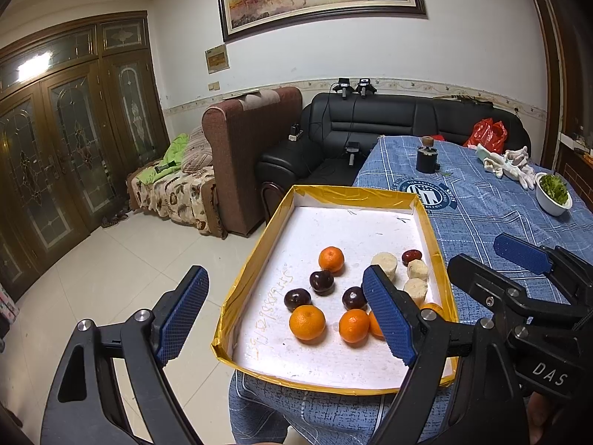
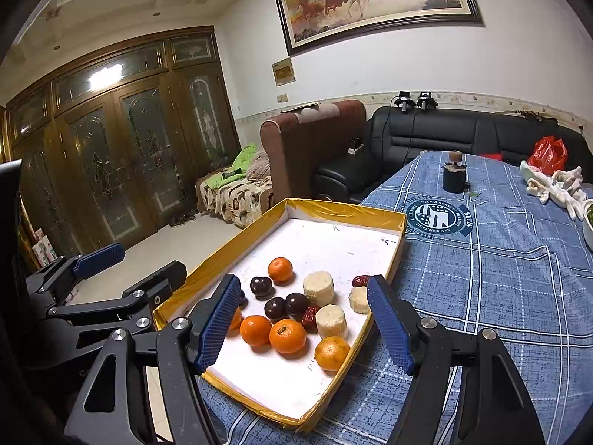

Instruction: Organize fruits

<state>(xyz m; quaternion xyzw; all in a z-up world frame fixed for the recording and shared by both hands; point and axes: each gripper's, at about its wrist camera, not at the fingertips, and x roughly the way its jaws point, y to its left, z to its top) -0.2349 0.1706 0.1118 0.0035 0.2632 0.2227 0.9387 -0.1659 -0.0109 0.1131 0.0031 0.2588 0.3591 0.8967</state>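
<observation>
Tray: shallow gold-rimmed cardboard tray with a white foam floor (image 2: 333, 213), at the near corner of the blue plaid-clothed tabletop (image 2: 500, 278).
Fruit: all inside the tray, bunched toward its near half.
Oranges: 5 small round orange mandarins, one (image 2: 288, 335) near the front, another apart toward the middle.
Dark fruit: 4 glossy dark purple plums (image 2: 275, 308), plus 2 wrinkled red dates (image 2: 310, 317), mixed among the rest.
Pale pieces: 3 cream-coloured cylindrical chunks (image 2: 318, 288) along the tray's right side.
Left gripper (image 1: 285, 317): jaws spread wide, empty, above the tray's near-left edge.
Right gripper (image 2: 304, 328): jaws spread wide, empty, over the fruit cluster.
Progress: judged early; kinds are still intermingled, nothing gripped.
Left to do: probably separating each kind into its own group.
</observation>
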